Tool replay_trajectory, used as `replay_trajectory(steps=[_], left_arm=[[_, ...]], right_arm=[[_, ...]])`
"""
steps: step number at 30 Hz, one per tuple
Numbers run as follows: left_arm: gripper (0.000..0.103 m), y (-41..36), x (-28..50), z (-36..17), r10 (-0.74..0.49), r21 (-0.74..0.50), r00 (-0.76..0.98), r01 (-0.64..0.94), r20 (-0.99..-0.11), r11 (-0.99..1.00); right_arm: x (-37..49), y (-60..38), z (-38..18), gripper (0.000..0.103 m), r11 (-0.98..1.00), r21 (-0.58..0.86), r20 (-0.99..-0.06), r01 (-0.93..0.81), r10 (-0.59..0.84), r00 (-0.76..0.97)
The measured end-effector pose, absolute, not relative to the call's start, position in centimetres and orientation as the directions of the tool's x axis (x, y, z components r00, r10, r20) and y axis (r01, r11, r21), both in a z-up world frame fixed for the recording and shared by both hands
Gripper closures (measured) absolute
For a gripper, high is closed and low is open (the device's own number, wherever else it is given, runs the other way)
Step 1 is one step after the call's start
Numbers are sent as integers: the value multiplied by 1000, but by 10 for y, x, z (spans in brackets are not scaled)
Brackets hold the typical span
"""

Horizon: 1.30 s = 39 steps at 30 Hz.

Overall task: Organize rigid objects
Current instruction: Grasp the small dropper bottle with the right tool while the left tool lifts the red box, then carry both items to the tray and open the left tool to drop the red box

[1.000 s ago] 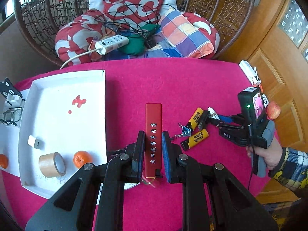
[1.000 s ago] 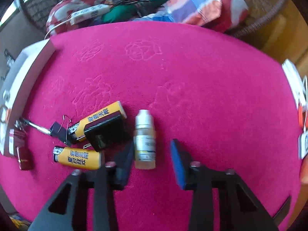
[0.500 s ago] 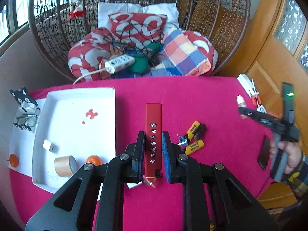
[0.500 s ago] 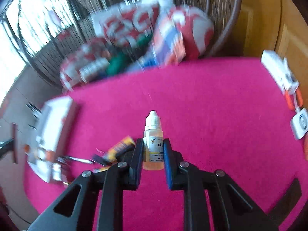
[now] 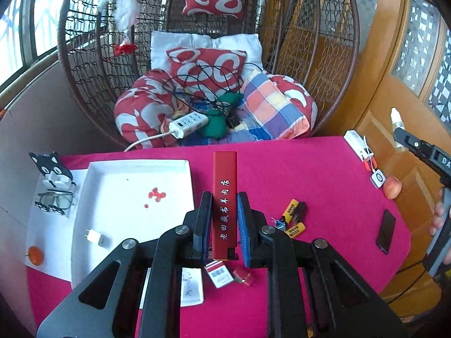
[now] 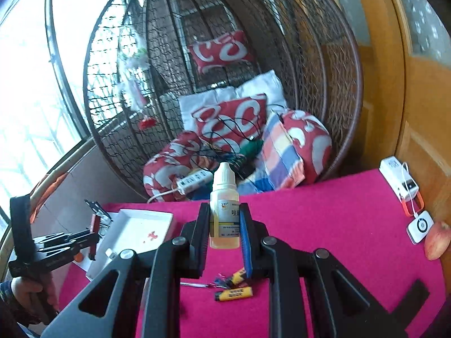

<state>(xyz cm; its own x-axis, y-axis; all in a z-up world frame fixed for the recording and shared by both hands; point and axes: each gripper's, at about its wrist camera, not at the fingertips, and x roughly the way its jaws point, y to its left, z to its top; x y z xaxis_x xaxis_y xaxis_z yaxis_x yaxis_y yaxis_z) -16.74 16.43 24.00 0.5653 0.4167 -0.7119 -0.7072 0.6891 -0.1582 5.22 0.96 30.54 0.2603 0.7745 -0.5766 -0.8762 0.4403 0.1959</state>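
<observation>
Both fingers of the left gripper point(image 5: 224, 222) are clamped on a long red box with white Chinese lettering point(image 5: 225, 197), held above the pink tablecloth point(image 5: 310, 174) with the white tray point(image 5: 135, 197) at its 9 o'clock. Right gripper point(image 6: 224, 233) pinches a small dropper bottle point(image 6: 224, 208) upright above the cloth, two yellow lighters point(image 6: 234, 293) lying at its 6 o'clock.

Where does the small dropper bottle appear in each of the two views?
Left wrist view: the dropper bottle is at the far right edge, high above the table, in the right tongs.
Right wrist view: it is at the centre, upright between the pads.
Shared landmark: the white tray.
</observation>
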Motion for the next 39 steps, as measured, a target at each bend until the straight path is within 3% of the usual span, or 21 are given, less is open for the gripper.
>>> replay_trajectory(steps=[22,39], left_arm=[[87,197,-263,248,508,-190,544,-785,-669,590],[87,230,-310,236,501,-153,498,-800,-708,580]], right_arm=[[-37,75,326,85,249,196,-556,-948,825,101],[-84,140,289,85,161,261,-595,-952,803,-27]])
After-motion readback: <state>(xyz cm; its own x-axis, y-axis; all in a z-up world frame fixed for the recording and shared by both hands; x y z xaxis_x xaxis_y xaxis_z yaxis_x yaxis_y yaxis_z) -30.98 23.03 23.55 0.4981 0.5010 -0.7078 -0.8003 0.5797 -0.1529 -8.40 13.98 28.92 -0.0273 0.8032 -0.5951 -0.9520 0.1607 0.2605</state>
